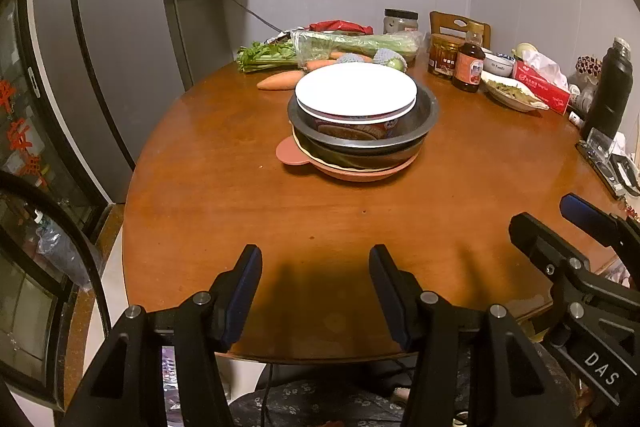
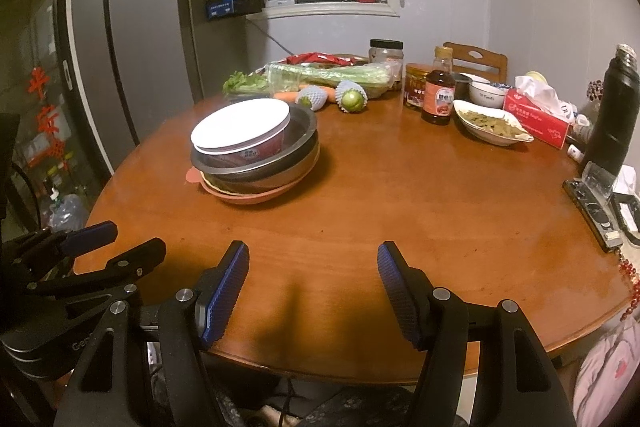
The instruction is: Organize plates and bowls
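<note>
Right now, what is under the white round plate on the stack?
The white round plate caps a red printed paper bowl, nested in a steel basin over a pink dish. The bowl's contents are hidden.

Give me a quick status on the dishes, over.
Left gripper open, empty. Right gripper open, empty. Stacked bowls and plate mid-table, untouched. Path to stack clear.

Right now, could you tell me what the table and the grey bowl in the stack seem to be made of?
Table: probably wood, glossy varnish; reddish-brown with soft reflections. Grey bowl: likely steel, brushed; dull metallic sheen on a thin rim.
</note>
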A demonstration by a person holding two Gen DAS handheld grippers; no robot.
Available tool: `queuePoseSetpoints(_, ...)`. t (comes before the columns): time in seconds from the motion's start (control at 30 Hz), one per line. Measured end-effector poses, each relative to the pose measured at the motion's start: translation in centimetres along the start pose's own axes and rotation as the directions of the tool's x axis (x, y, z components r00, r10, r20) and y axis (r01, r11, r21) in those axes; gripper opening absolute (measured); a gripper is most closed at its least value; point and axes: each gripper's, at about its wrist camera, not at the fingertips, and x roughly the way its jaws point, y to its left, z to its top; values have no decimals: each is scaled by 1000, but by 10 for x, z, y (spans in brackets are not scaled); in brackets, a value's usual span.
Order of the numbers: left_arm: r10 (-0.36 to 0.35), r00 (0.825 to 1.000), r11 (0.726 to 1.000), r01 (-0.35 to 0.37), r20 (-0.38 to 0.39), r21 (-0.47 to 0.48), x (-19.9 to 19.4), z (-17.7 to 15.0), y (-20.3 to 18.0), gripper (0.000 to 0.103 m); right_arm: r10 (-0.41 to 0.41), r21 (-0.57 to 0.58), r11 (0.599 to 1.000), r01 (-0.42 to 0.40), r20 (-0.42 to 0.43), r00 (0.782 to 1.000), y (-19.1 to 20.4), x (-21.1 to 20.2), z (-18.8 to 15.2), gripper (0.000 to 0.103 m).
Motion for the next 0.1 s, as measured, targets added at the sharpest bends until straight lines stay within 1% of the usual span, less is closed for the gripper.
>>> queuePoseSetpoints(0.1,-14,1000,1000,14,-11,-1,4,0,3,57,9,-1,1000,-9,-8,1000,-1,3,0,69)
